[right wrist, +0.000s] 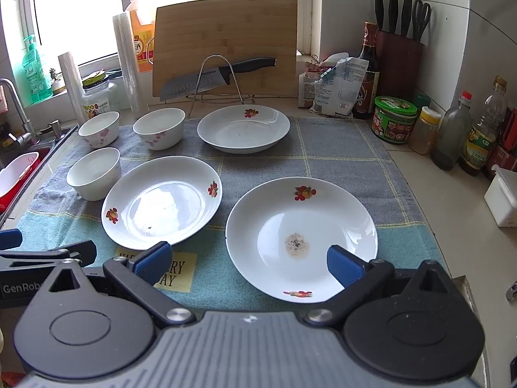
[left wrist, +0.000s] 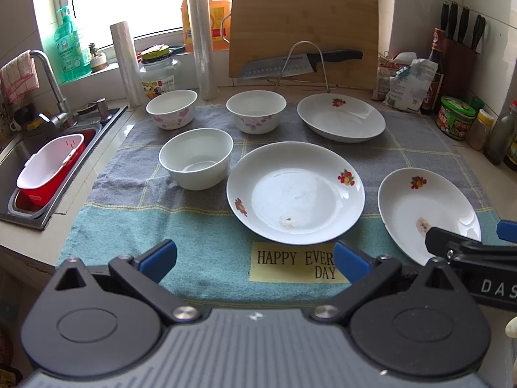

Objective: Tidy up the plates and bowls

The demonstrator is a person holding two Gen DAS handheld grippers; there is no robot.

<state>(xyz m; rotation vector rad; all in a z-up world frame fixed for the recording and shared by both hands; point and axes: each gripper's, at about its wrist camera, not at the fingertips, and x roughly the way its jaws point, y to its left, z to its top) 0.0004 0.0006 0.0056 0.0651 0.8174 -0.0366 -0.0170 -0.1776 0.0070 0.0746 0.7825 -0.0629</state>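
Note:
Three white bowls stand on the towel (left wrist: pixel 200 236): a plain one (left wrist: pixel 196 158) (right wrist: pixel 93 173) in front, two flowered ones (left wrist: pixel 172 109) (left wrist: pixel 256 111) (right wrist: pixel 99 128) (right wrist: pixel 159 128) behind. Three white plates with fruit prints lie beside them: far (left wrist: pixel 341 119) (right wrist: pixel 243 128), middle (left wrist: pixel 295 192) (right wrist: pixel 161 202) and near right (left wrist: pixel 426 213) (right wrist: pixel 301 237), the latter two with dried stains. My left gripper (left wrist: pixel 254 260) (right wrist: pixel 48 244) hovers open just before the middle plate. My right gripper (right wrist: pixel 248 262) (left wrist: pixel 468 234) is open over the near edge of the right plate. Neither holds anything.
A sink (left wrist: pixel 29 213) with a red-and-white basket (left wrist: pixel 48 168) and a faucet (left wrist: pixel 51 80) lies to the left. A cutting board (left wrist: pixel 303 29) with a knife (left wrist: pixel 300 63) stands behind. Bottles and jars (right wrist: pixel 452 132), a knife block (right wrist: pixel 399 55) and a white box (right wrist: pixel 502 200) line the right.

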